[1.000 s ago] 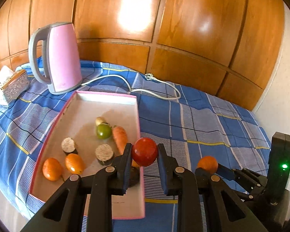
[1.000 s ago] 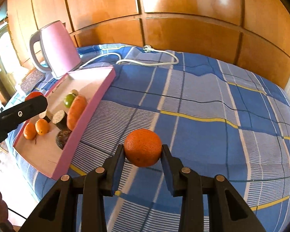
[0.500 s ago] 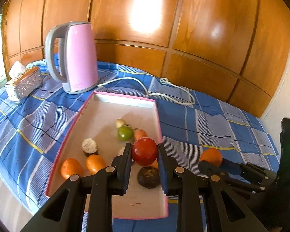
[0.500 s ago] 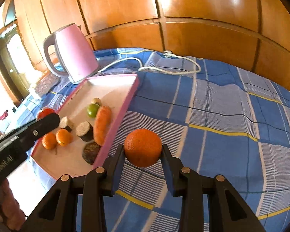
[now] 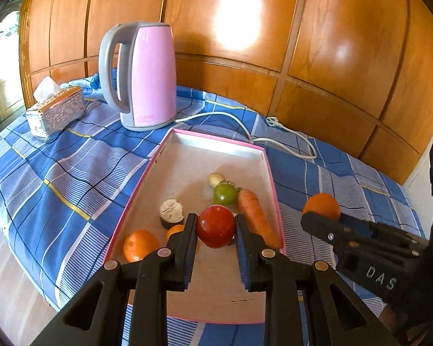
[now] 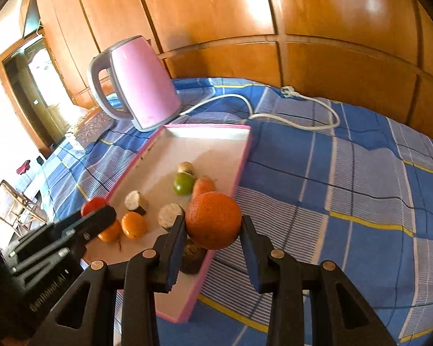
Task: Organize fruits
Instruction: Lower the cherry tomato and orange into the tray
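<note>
My left gripper [image 5: 216,227] is shut on a red tomato [image 5: 216,226] and holds it above the near part of the pink-rimmed tray [image 5: 216,141]. My right gripper [image 6: 213,225] is shut on a large orange [image 6: 213,219], above the tray's [image 6: 242,158] right rim; this orange also shows in the left wrist view [image 5: 322,206]. In the tray lie a carrot [image 5: 257,216], a green tomato [image 5: 224,193], small oranges [image 5: 140,245], a cut dark fruit [image 5: 171,212] and a pale small fruit [image 5: 216,178].
A pink electric kettle [image 5: 147,75] stands behind the tray, its white cord [image 5: 274,138] trailing right across the blue checked cloth [image 5: 57,173]. A silver tissue box [image 5: 54,112] sits at the far left. A wooden panelled wall [image 5: 303,43] runs behind.
Both grippers have moved left and nearer the tray with their fruits still held. The right gripper's orange has come from over the cloth to the tray's right rim.
</note>
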Available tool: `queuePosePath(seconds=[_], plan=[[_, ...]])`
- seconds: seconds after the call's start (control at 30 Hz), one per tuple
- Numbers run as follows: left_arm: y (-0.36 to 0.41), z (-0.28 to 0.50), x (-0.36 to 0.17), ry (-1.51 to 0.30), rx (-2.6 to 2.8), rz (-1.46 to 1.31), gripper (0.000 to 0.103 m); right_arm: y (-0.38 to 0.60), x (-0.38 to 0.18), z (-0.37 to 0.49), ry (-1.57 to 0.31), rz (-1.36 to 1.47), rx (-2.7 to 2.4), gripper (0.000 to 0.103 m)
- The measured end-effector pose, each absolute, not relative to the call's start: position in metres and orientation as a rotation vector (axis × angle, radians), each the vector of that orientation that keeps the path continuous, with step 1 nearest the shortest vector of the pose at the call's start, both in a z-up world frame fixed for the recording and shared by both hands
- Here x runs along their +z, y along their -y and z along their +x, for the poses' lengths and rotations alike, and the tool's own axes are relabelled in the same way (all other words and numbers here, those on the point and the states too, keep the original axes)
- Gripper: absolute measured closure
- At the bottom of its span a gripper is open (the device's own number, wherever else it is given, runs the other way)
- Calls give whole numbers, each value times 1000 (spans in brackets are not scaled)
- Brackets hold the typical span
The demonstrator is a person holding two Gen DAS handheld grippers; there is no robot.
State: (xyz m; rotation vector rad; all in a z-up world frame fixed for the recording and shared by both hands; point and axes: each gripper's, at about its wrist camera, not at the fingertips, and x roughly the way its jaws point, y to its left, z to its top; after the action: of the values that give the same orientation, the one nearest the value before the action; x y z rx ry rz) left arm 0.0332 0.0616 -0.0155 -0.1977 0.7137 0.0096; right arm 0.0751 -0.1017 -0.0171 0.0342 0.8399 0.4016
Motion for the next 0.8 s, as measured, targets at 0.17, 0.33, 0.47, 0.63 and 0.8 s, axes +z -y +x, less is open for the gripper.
queuePosePath(seconds=[0.17, 0.33, 0.47, 0.63, 0.8], plan=[[-69, 35, -20, -722, 27, -203, 78, 88, -13, 82, -838, 26, 424, 65], [-77, 38, -24, -731, 48, -214, 78, 76, -12, 86, -835, 14, 444, 65], [-82, 41, -28, -741, 60, -219, 78, 69, -13, 89, -840, 4, 452, 65], [-84, 45, -33, -754, 64, -225, 78, 67, -16, 94, -847, 5, 447, 65], [-85, 48, -37, -771, 59, -232, 78, 66, -16, 99, -849, 10, 444, 65]])
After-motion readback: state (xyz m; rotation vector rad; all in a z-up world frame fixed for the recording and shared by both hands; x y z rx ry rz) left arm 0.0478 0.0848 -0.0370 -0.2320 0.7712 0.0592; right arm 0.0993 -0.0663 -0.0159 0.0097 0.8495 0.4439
